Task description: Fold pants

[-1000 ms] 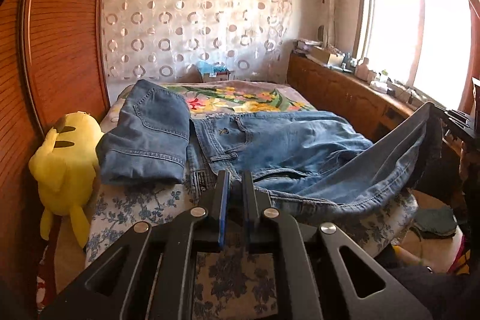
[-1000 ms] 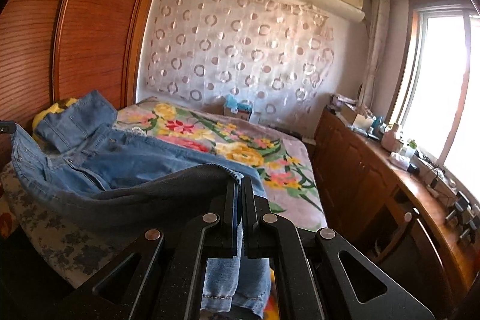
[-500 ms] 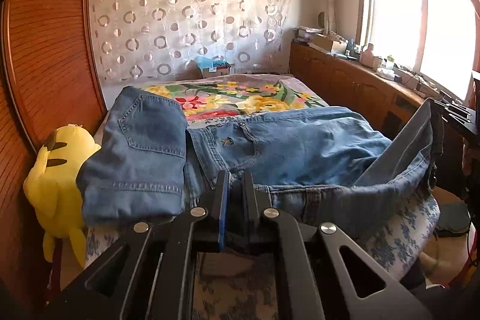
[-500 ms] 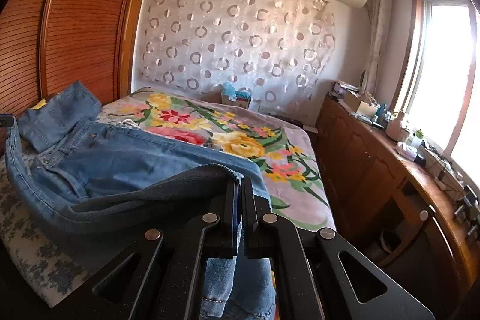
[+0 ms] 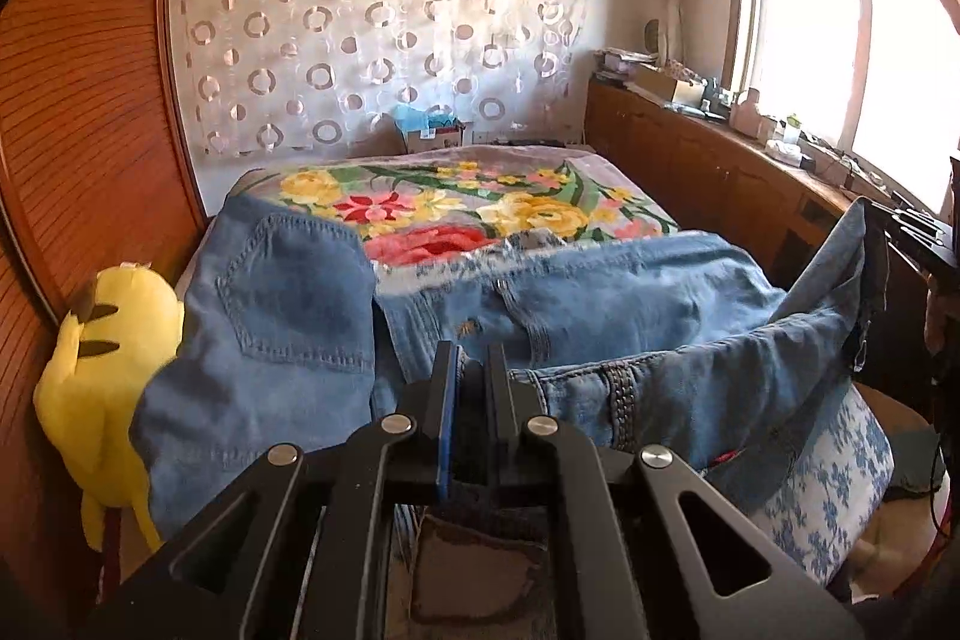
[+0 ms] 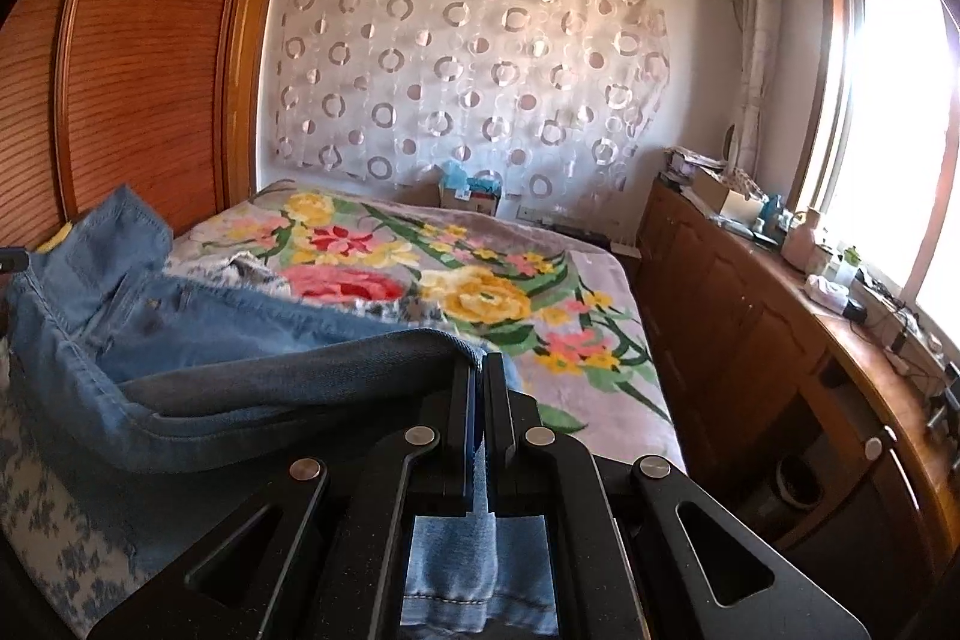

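**Cloth, Wood, Matt Black**

Showed faded blue denim jeans (image 5: 630, 298) with raised stitching, pinched between matt black jaws of left gripper (image 5: 472, 358) and right gripper (image 6: 479, 370). Beyond the jaws lay plush floral blanket (image 6: 480, 280); left of them, glossy ribbed wooden wardrobe (image 6: 138, 58).

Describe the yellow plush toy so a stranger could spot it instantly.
Start at the bed with the floral blanket, then look to its side by the wooden wardrobe. Wedged there beside the folded jeans sits the yellow plush toy. It is the only bright yellow thing, with black-tipped ears.
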